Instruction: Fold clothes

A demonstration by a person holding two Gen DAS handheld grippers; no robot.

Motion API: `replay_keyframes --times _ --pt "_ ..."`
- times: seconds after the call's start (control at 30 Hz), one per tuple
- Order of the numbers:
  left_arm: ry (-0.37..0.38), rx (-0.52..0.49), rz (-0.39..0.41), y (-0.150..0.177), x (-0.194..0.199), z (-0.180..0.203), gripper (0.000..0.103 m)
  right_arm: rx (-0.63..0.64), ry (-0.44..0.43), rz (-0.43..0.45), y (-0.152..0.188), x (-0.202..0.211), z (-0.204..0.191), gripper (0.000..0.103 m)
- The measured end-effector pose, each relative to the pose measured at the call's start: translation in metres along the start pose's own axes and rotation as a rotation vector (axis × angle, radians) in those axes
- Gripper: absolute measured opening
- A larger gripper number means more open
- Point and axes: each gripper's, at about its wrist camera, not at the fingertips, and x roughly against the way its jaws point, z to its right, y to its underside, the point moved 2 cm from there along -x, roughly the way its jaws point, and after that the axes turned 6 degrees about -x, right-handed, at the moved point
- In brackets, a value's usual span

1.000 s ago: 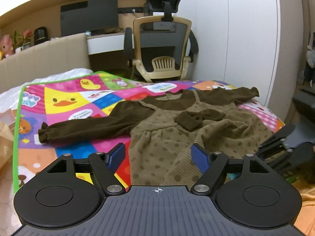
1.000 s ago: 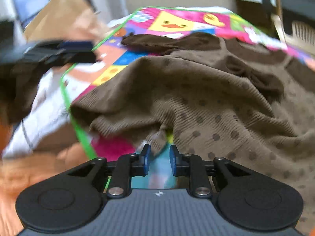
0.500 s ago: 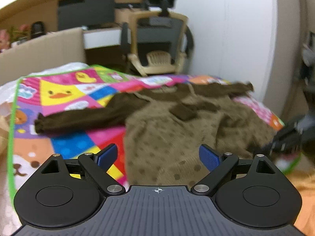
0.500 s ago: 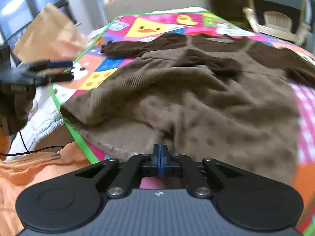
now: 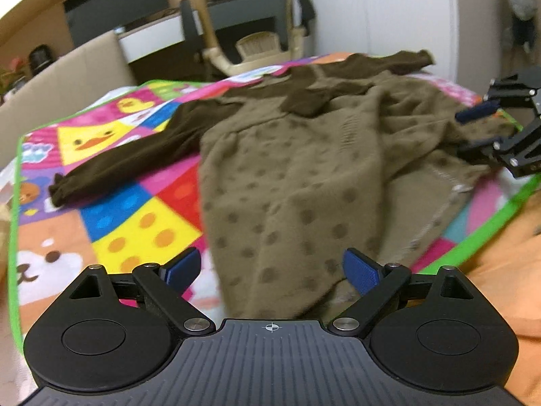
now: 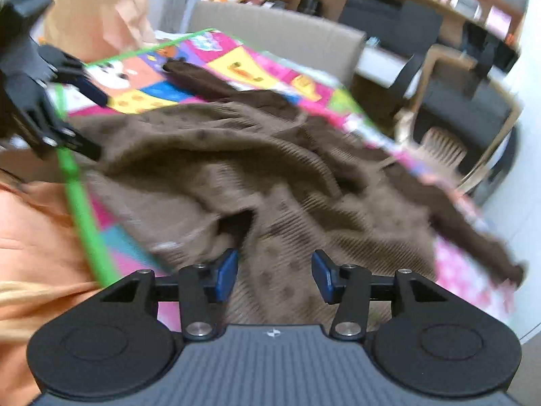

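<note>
On the left, the left gripper (image 5: 272, 272) hung with its blue pads spread wide above the near hem of the brown dotted dress (image 5: 287, 176), which lay rumpled across the bright play mat (image 5: 128, 216). To the right, the right gripper (image 6: 274, 274) also stood parted, holding nothing, over the dress's near right corner.

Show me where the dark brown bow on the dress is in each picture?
Left wrist view: the bow sits upper middle, on the dress's chest.
Right wrist view: too blurred to pick out the bow.
Shared landmark: the yellow duck square on the play mat.
</note>
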Motion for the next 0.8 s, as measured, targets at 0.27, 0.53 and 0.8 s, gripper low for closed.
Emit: replay_keyframes --times 0.27,0.53,0.8 --pt "-0.142 0.043 -0.009 0.013 0.020 -0.026 0.095 -0.044 0.143 0.188 -0.018 0.064 0.040 0.009" --pt "-0.141 0.039 0.022 0.021 0.060 -0.038 0.095 0.038 -0.009 0.098 0.007 0.112 0.047 0.008" --pt "0.164 0.138 0.196 -0.004 0.070 -0.026 0.097 -0.164 -0.015 0.031 0.035 0.090 0.074 0.041"
